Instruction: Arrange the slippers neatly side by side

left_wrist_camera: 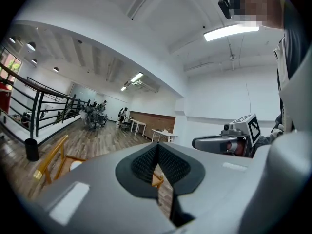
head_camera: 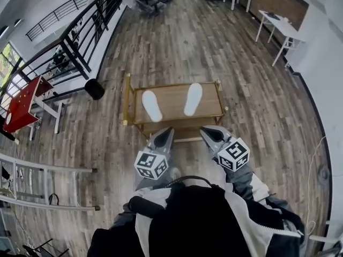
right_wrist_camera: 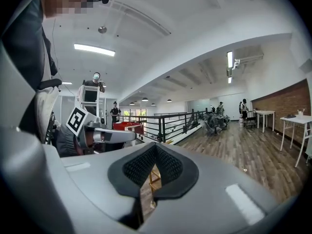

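Lying flat on the top of a low wooden table (head_camera: 170, 105) with a gold-coloured frame are the two white slippers. The left-hand slipper (head_camera: 151, 105) and the right-hand slipper (head_camera: 193, 99) sit well apart with bare wood between them. They are angled so the ends nearer the person lean toward each other, which is not yet a neat pair. From where I stand they look thin, soft and very light, the sort that would bend if pinched at one end and skate easily over the smooth top. I would take each by the edge of the sole near its middle, or nudge it along sideways. Whether there is a strap to catch I cannot make out at this size. The left gripper (head_camera: 166, 133) and the right gripper (head_camera: 208, 134) hover just short of the table's near edge, held close to the person's body. Each has its dark ribbed pads pressed together on nothing. Wooden floor (head_camera: 252, 100) stretches around the table, and a black railing (head_camera: 80, 31) runs off to the left.
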Demonstrator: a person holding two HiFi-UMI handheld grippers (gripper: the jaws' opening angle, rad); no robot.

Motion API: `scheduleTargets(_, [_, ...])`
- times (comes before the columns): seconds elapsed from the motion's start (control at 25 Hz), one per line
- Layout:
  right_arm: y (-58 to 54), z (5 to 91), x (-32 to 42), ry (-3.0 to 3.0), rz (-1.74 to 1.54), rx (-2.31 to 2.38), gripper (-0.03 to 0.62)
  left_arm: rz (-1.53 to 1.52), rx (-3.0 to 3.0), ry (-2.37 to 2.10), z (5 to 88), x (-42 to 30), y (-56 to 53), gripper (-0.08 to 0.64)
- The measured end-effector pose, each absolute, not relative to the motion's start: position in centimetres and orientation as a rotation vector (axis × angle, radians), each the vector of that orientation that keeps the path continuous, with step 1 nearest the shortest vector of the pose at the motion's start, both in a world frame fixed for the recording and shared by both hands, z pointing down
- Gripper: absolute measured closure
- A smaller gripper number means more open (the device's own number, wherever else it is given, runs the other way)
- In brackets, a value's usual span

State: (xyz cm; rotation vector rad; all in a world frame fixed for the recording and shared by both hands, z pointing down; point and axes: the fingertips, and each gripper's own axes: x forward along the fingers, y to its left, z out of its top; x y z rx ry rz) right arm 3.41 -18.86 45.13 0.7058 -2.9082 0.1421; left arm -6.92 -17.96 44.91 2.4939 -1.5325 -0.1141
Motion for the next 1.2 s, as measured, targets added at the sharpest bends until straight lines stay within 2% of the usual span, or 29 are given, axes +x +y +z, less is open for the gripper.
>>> scheduleTargets(0.48, [-29.0, 43.8, -5.6, -2.9, 0.109, 0.768, 0.589, -0.12, 2.548, -1.494, 43.6, -16.0, -29.3, 0.548])
scheduleTargets(1.2, [-39.1, 44.6, -5.4, -2.929, 0.159, 0.572, 0.589, -0.036, 2.434, -1.658, 43.9, -15.8, -37.5, 0.548])
